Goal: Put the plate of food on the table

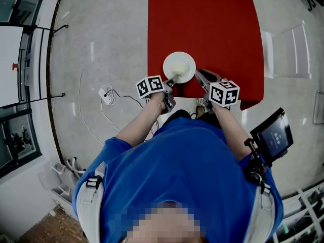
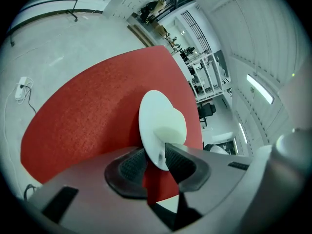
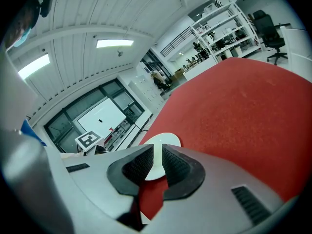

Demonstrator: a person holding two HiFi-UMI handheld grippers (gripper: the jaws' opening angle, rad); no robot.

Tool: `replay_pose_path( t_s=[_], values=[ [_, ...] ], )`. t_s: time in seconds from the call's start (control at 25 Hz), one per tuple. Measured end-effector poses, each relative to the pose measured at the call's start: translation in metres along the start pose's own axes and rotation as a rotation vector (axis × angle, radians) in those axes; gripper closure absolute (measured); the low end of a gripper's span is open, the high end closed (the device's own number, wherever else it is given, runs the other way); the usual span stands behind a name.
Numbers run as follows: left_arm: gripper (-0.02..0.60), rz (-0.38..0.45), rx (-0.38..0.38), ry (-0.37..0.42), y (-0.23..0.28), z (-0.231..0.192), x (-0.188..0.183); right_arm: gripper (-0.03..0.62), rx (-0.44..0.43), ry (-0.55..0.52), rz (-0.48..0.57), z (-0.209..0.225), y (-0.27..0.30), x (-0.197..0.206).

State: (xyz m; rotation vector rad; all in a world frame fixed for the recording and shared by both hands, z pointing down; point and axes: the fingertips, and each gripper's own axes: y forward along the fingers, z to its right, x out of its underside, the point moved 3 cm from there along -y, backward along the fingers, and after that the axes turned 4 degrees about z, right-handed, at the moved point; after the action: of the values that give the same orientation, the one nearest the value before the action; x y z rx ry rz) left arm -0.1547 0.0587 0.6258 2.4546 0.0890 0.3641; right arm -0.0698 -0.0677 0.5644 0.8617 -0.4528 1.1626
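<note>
A white plate (image 1: 179,66) (image 2: 158,116) with a pale mound of food (image 2: 171,130) rests flat on the red table (image 1: 202,24) (image 2: 83,116), near its front edge. My left gripper (image 1: 172,81) (image 2: 156,157) reaches the plate's near rim. The rim lies between its pads, with a gap showing on the left pad's side, so it is open. My right gripper (image 1: 201,75) (image 3: 157,155) hovers just right of the plate. Its jaws stand a narrow gap apart with nothing between them. Beyond them, in the right gripper view, lie the plate (image 3: 165,139) and the table (image 3: 234,106).
A white power strip (image 1: 106,95) with its cable lies on the pale floor left of the table. A white chair (image 1: 288,49) stands at the table's right. A small screen device (image 1: 273,135) hangs at the person's right side. The red table stretches away behind the plate.
</note>
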Motion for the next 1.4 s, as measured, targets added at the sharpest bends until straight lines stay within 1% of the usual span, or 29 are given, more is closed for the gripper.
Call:
replay_pose_path(
  t_s=[0.16, 0.28, 0.44, 0.84, 1.08, 1.24, 1.4],
  values=[
    [0.468, -0.047, -0.016, 0.071, 0.000, 0.001, 0.002, 0.553, 0.001, 0.002, 0.002, 0.001, 0.000, 0.000],
    [0.454, -0.069, -0.017, 0.102, -0.002, 0.002, 0.003, 0.553, 0.000, 0.003, 0.003, 0.000, 0.001, 0.000],
    [0.453, -0.077, -0.021, 0.115, -0.004, -0.002, 0.006, 0.553, -0.003, 0.001, 0.002, 0.002, 0.001, 0.001],
    [0.453, -0.056, -0.004, 0.106, -0.008, -0.008, 0.009, 0.553, -0.004, 0.000, -0.007, 0.005, 0.001, 0.006],
    [0.454, -0.011, 0.006, 0.124, -0.011, -0.007, 0.004, 0.553, 0.000, 0.000, -0.007, 0.008, 0.001, 0.008],
    [0.454, 0.039, 0.040, 0.139, -0.015, 0.001, -0.003, 0.553, 0.000, 0.001, -0.004, 0.007, 0.002, 0.007],
    [0.464, 0.112, 0.072, 0.199, -0.019, 0.012, -0.012, 0.553, -0.008, -0.010, 0.006, 0.007, 0.003, 0.004]
  ],
)
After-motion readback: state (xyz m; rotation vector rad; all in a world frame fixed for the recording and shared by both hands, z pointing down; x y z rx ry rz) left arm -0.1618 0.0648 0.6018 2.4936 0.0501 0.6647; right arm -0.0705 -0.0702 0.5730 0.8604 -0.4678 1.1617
